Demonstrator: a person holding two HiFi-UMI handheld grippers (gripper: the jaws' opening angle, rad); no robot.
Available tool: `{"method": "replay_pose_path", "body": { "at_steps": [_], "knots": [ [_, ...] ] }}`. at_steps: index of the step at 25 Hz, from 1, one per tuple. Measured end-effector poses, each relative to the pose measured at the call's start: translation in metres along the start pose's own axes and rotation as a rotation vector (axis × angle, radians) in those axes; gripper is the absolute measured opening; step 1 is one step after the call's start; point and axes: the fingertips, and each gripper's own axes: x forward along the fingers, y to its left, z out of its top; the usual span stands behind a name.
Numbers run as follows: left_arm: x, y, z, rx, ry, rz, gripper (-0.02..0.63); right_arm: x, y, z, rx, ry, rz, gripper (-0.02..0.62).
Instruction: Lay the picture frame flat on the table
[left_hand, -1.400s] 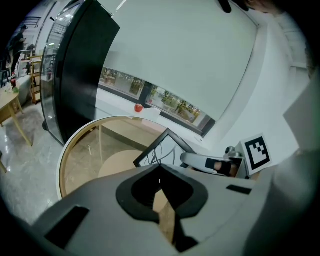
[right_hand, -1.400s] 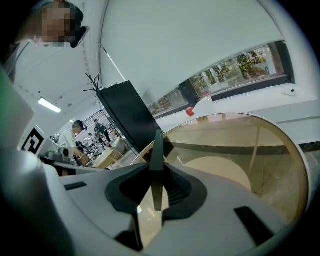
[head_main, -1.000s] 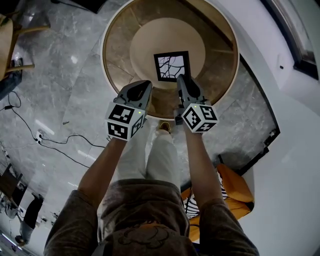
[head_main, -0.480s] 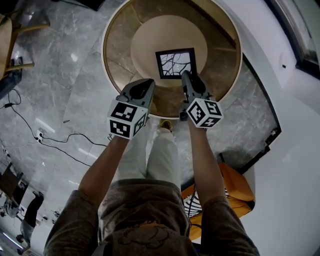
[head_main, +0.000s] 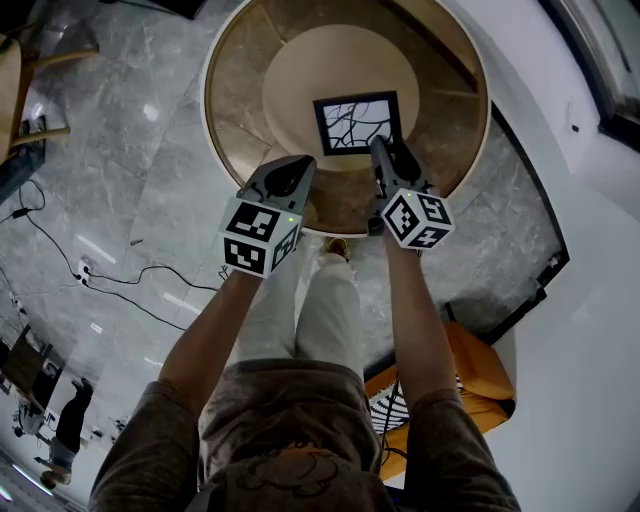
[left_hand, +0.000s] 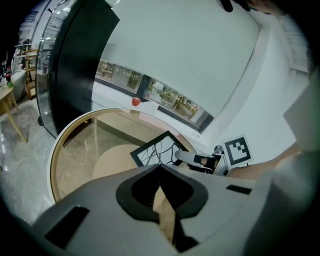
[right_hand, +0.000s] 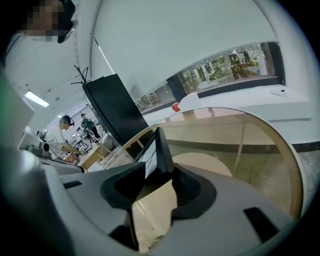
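One black-rimmed, branch-patterned picture frame (head_main: 357, 122) sits between jaws opening on the right gripper (head_main: 381, 146); left gripper (head_main: 299, 166) closed.

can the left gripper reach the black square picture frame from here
Probably yes: nothing lies on the round glass table between the left gripper and the black picture frame; the right gripper, jaws opening, straddles only its near edge.

Dim and contrasty from the head view, with white glints on the floor (head_main: 110, 180). Bright and daylit through the windows (right_hand: 225, 67) in the 2 gripper views. Sheen across the glass counter (right_hand: 240, 135). Bent and vignetted black at edges; soft up close.
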Motion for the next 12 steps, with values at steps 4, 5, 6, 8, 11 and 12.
{"method": "replay_pose_path", "body": {
  "at_steps": [4, 5, 6, 8, 11, 12],
  "knots": [
    [0.004, 0.002, -0.002, -0.002, 0.009, -0.004, 0.017, 0.003, -0.006, -0.005, 0.015, 0.001, -0.014, 0.181],
    [0.005, 0.002, -0.003, 0.0, 0.011, -0.006, 0.017, 0.003, -0.008, -0.007, 0.019, 0.002, -0.017, 0.184],
    [0.006, 0.001, -0.004, 0.002, 0.012, -0.009, 0.017, 0.003, -0.01, -0.009, 0.023, 0.003, -0.021, 0.186],
    [0.008, 0.0, -0.006, 0.004, 0.015, -0.013, 0.017, 0.003, -0.014, -0.013, 0.031, 0.007, -0.027, 0.192],
    [0.01, 0.001, -0.007, 0.002, 0.02, -0.014, 0.018, 0.005, -0.018, -0.015, 0.041, 0.008, -0.032, 0.197],
    [0.011, 0.002, -0.007, 0.002, 0.021, -0.013, 0.017, 0.006, -0.019, -0.016, 0.042, 0.009, -0.033, 0.198]
  ]
}}
